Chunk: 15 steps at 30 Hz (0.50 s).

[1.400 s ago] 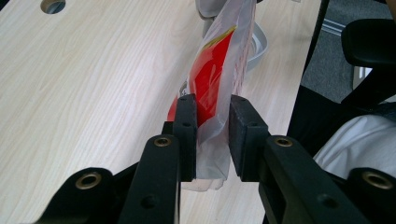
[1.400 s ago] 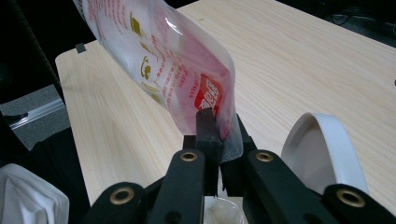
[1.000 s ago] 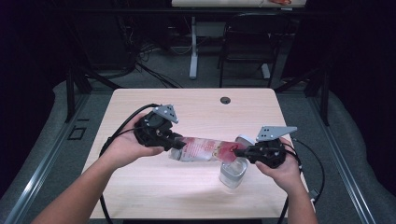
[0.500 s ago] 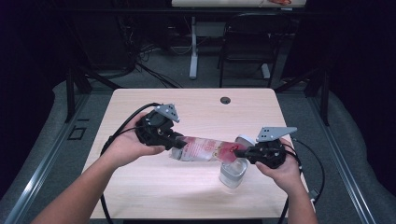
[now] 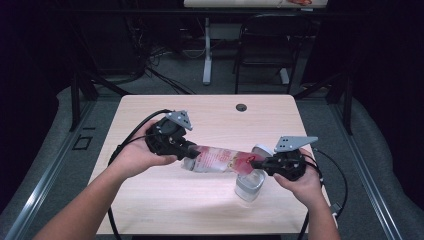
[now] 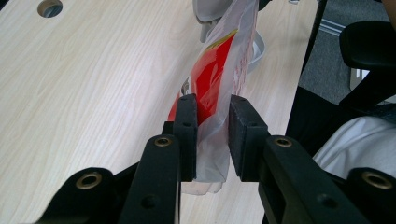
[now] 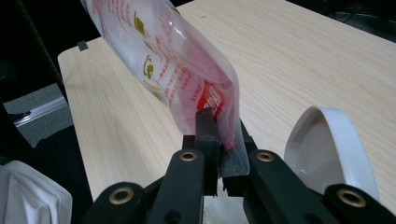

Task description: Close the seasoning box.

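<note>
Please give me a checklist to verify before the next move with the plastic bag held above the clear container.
1. Left gripper clamps one end of the bag: ok.
2. Right gripper clamps the other end: ok.
3. Bag is lifted off the table: ok.
4. Clear container stands upright under the right end: ok.
5. White lid is off the container: ok.
6. Bag is already open: cannot tell.
</note>
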{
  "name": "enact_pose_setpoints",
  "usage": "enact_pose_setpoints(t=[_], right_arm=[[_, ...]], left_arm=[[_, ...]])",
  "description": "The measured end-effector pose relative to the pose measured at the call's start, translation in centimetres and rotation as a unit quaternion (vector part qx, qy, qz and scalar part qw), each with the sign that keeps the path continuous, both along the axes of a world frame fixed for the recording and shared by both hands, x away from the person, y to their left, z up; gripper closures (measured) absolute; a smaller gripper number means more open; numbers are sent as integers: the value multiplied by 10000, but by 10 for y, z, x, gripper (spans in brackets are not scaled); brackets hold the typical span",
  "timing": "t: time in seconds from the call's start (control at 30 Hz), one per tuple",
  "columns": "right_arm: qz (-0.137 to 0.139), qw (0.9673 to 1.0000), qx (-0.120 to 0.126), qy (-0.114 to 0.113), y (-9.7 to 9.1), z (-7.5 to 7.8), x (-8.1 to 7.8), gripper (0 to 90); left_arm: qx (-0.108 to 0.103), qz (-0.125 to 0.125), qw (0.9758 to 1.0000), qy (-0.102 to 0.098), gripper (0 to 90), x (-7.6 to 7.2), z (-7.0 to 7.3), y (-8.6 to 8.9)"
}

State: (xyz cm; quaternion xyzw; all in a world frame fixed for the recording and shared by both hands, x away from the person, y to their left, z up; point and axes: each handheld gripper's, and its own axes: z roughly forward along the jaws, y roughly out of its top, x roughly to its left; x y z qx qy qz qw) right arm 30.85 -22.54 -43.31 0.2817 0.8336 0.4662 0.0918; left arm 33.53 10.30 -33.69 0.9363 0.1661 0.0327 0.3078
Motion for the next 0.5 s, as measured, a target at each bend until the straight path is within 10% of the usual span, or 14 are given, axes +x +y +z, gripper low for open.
enact_pose_setpoints(t=[0.5], right_arm=[[-17,10000,-2,2,-1,-1,1,877]], left_arm=[[-10,-8,10000,11,747,0,2,-2]])
